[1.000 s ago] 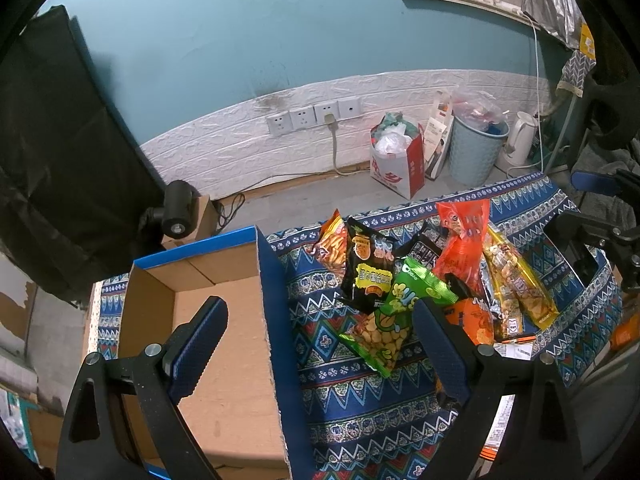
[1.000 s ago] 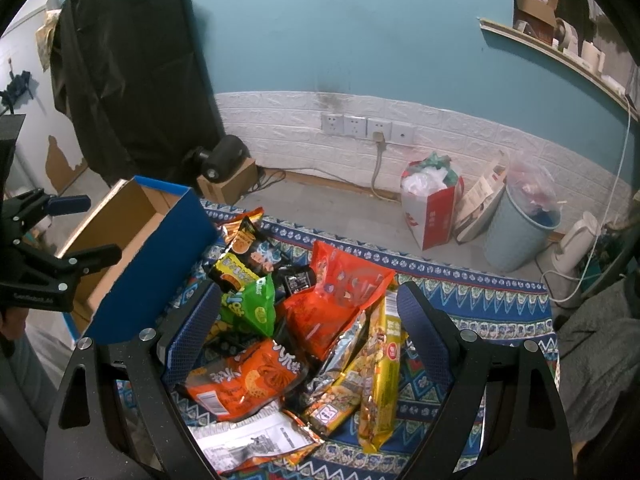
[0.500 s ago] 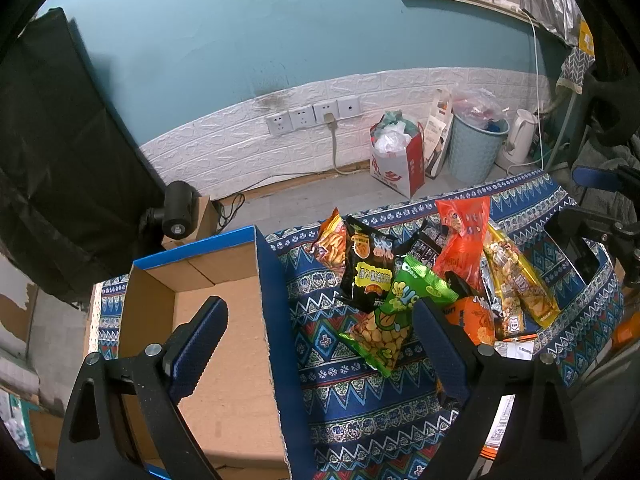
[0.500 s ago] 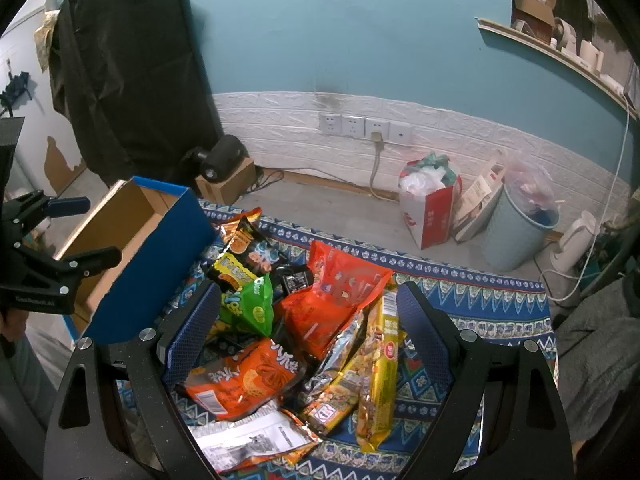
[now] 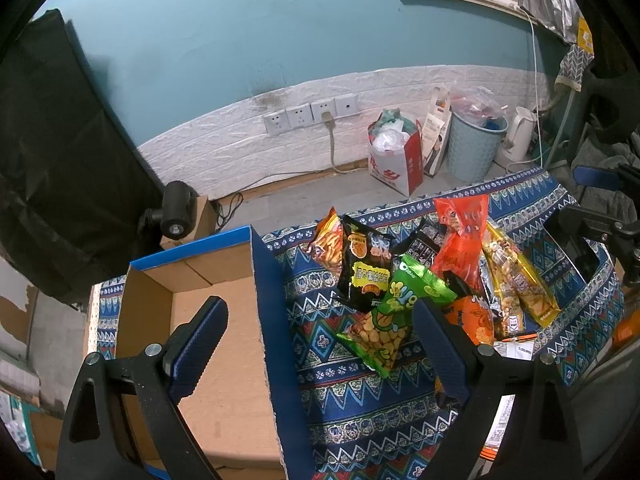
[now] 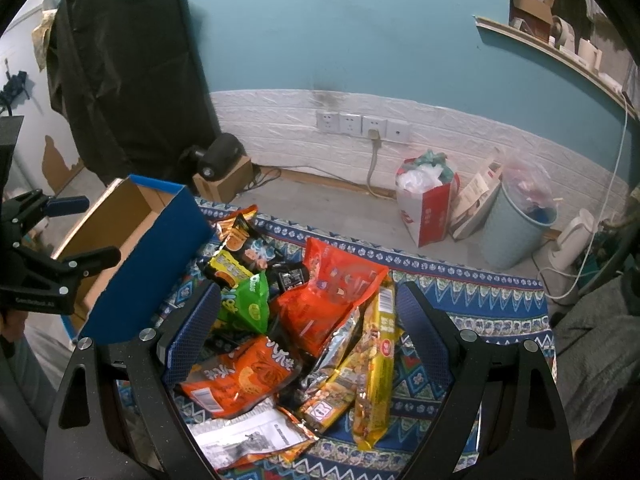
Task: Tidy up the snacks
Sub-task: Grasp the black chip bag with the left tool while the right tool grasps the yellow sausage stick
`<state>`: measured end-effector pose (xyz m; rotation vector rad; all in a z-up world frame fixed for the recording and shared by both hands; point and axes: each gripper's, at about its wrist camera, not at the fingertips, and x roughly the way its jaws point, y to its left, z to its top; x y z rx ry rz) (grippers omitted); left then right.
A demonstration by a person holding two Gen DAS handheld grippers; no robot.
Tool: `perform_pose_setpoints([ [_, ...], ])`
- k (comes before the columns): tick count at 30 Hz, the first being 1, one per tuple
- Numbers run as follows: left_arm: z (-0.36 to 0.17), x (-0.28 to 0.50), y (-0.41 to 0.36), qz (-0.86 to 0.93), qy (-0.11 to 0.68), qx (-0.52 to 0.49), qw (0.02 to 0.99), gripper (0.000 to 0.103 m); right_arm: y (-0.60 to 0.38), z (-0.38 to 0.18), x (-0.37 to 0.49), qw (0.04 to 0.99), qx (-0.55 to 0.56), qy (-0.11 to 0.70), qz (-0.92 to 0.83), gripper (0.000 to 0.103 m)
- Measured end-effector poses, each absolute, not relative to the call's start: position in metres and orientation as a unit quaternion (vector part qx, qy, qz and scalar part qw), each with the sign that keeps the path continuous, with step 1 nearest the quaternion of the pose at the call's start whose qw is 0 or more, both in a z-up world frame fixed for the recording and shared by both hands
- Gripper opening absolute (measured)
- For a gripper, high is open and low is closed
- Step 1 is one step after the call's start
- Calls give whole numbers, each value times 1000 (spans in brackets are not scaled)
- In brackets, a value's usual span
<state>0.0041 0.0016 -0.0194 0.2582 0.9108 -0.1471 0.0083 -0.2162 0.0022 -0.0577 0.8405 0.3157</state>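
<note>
the left gripper point(image 5: 320, 332) hangs wide open and holds nothing, straddling the blue wall of the cardboard box point(image 5: 224, 320), whose brown inside shows only bare card. bare patterned cloth point(image 5: 340, 384) lies between that wall and the snack pile point(image 6: 304, 320). the right gripper point(image 6: 306, 320) hangs wide open over the pile, gripping nothing: crinkly foil bags, a green bag point(image 6: 246, 304), an orange bag point(image 6: 240, 376), a long yellow pack point(image 6: 378, 364), overlapping beside the box.

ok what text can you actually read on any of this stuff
"GenRobot.AI": on the left gripper frame, small and partly soft.
"Oishi": on the green snack bag, blurred, so uncertain.
Large characters on the orange snack bag, yellow packet and red paper bag: not readable.
</note>
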Motion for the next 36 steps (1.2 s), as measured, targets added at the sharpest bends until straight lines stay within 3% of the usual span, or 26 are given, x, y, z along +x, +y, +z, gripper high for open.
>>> perform_pose_setpoints([
  [22,-55,42,-14,-74,473,134,868,95,-231,-21,25,892,-29,435,123,88],
  [36,-103,96,-29,-94,528,109,837,95,-266,-100,72,851,-11,520,70,88],
])
